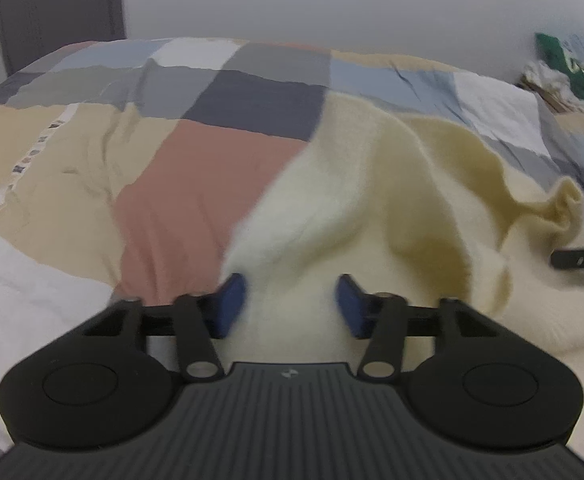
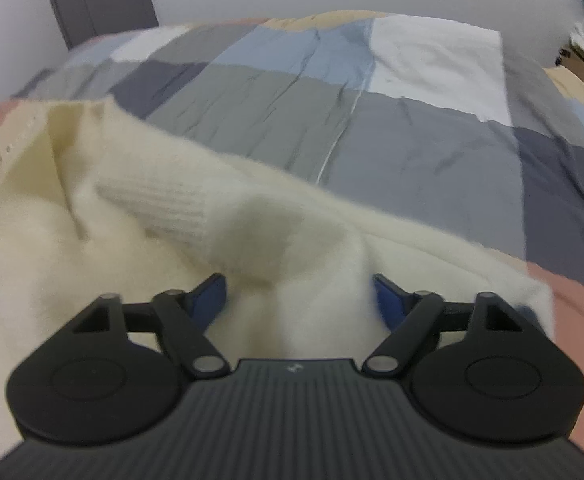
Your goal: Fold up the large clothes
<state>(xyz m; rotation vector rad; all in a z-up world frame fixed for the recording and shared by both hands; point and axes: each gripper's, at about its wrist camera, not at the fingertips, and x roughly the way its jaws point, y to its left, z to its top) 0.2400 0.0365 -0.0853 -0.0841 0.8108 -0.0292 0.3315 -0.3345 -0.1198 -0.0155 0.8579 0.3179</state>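
bed [image 1: 196,184]: patchwork cover | sweater [image 1: 371,208]: cream knit, rumpled on bed, long axis about 7 to 1 o'clock in left view, cuff [image 2: 160,204] at 10 in right view | left gripper [image 1: 290,306]: half-wide, knit between pads, grip not clear | right gripper [image 2: 299,300]: wider, fold between, pads apart | both equally near.

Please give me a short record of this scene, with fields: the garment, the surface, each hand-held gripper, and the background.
garment: cream knit sweater, rumpled, ribbed cuff showing
surface: patchwork bedcover in grey, blue, white, tan, pink blocks
left hand-held gripper: sweater fabric between its blue pads, grip not clear
right hand-held gripper: sweater fabric bunched between its pads, grip not clear
background: grey door, plain wall, clothes pile at far right
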